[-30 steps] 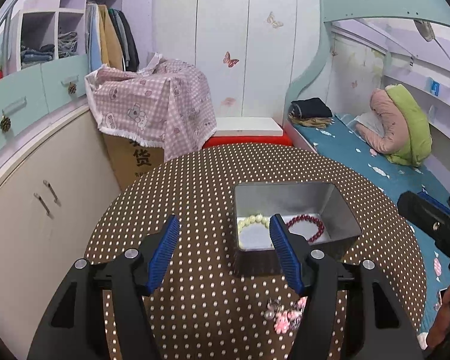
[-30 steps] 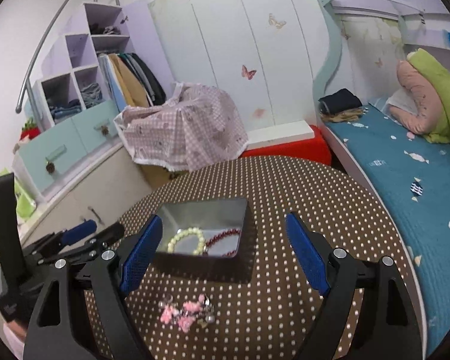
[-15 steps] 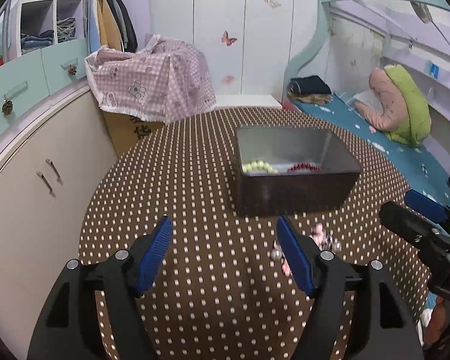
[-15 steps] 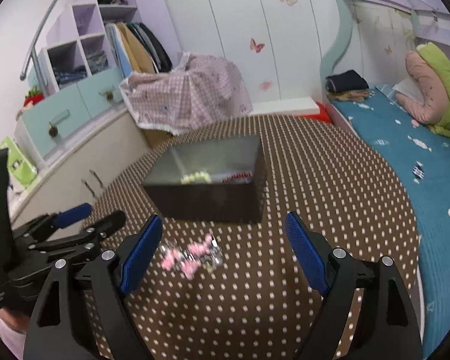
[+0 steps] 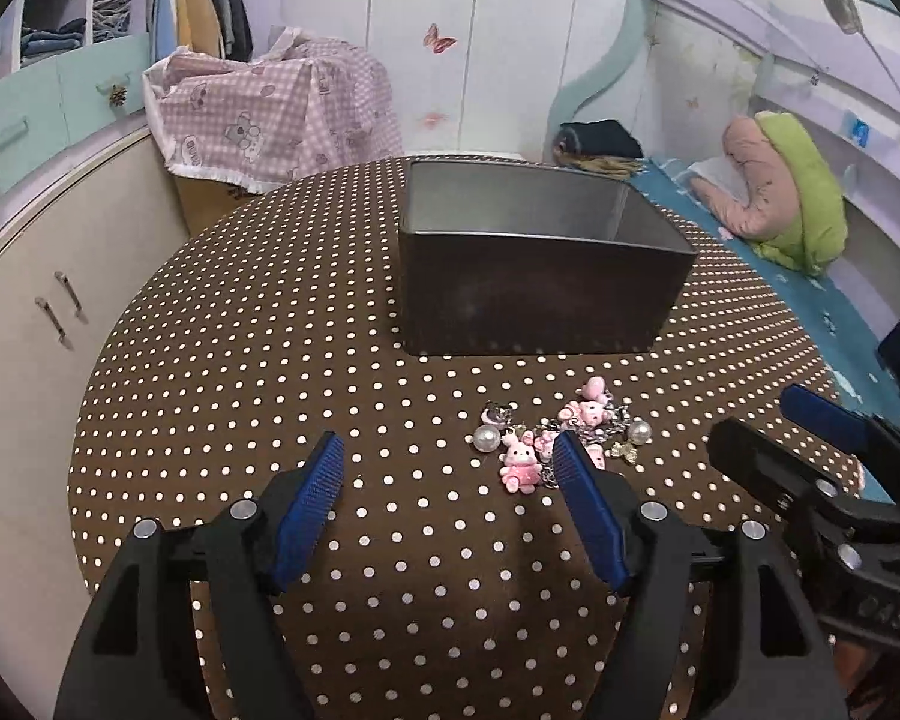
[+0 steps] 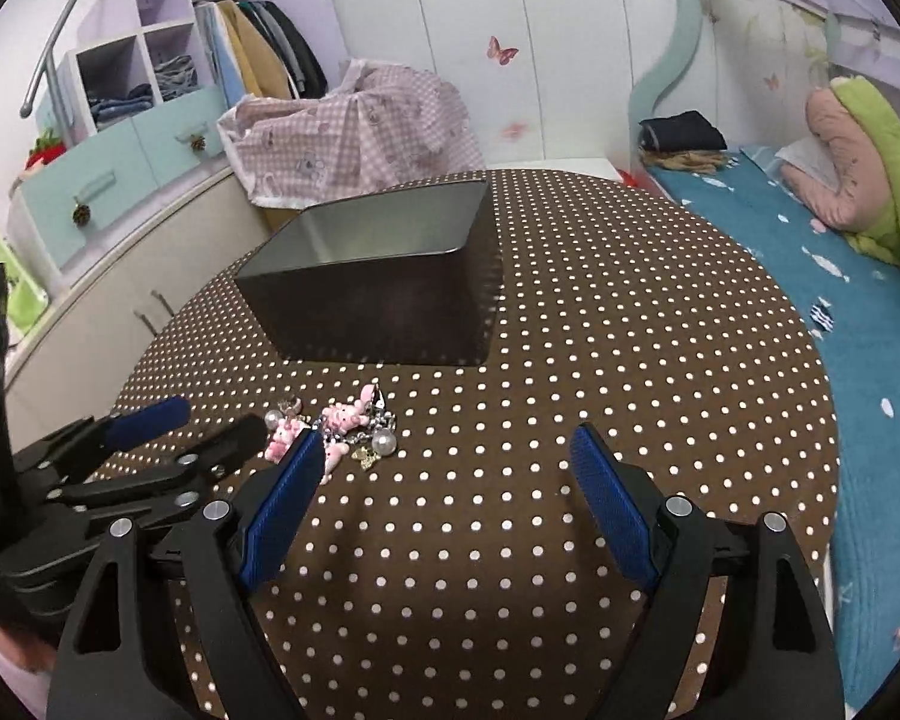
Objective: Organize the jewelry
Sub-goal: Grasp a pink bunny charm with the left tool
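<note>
A pink charm bracelet with pearl beads [image 5: 546,438] lies on the brown dotted table [image 5: 270,360], in front of a dark metal tin [image 5: 534,276]. It also shows in the right wrist view [image 6: 336,426], with the tin [image 6: 378,294] behind it. My left gripper [image 5: 447,459] is open and empty, low over the table; its right fingertip sits at the bracelet's near edge. My right gripper [image 6: 444,456] is open and empty, to the right of the bracelet. The tin's contents are hidden by its wall.
A bed with blue cover [image 6: 840,276] runs along the table's right side. White cabinets [image 5: 36,300] stand to the left. A box under pink checked cloth [image 5: 276,114] sits behind the table.
Both grippers have dropped lower and pulled back toward the near table edge. The bracelet now sits close to their fingertips, and the bracelets inside the tin are out of sight.
</note>
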Motion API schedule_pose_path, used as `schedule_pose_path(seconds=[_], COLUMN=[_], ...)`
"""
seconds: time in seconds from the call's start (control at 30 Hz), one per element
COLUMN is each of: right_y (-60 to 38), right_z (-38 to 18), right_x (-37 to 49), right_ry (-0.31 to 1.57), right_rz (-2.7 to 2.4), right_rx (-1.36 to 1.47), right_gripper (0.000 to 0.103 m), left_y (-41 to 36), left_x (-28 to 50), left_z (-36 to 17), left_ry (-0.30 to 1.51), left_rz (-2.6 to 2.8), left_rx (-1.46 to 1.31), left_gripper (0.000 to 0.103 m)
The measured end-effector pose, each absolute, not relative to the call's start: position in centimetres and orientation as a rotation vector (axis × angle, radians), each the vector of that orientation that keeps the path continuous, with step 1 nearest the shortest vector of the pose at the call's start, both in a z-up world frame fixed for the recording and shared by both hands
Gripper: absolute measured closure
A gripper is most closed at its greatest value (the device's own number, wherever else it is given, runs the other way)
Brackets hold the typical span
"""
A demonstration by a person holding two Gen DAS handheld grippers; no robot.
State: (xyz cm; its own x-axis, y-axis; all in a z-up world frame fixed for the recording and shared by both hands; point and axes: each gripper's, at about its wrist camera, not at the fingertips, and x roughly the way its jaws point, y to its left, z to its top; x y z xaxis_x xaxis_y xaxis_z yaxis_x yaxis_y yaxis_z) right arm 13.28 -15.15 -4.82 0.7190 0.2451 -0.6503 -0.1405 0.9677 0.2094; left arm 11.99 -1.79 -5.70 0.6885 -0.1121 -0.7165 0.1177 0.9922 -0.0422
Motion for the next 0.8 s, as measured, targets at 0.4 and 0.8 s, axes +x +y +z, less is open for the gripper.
schedule_pose_path(seconds=[0.4,0.8], right_y=[-15.5,-12.2], right_z=[-5.2,-4.5], right_x=[13.6,12.5], right_ry=[0.765,0.748], right_rz=[0.241,0.419], right_rx=[0.154,0.1], right_gripper=[0.022,0.041], left_y=[-3.7,-0.8], left_x=[12.2,11.9], left_z=[-6.9,-6.7], left_ry=[0.814,0.817], left_rz=[-0.179,-0.21], left_rx=[0.057,-0.052], left_gripper=[0.077,0.091])
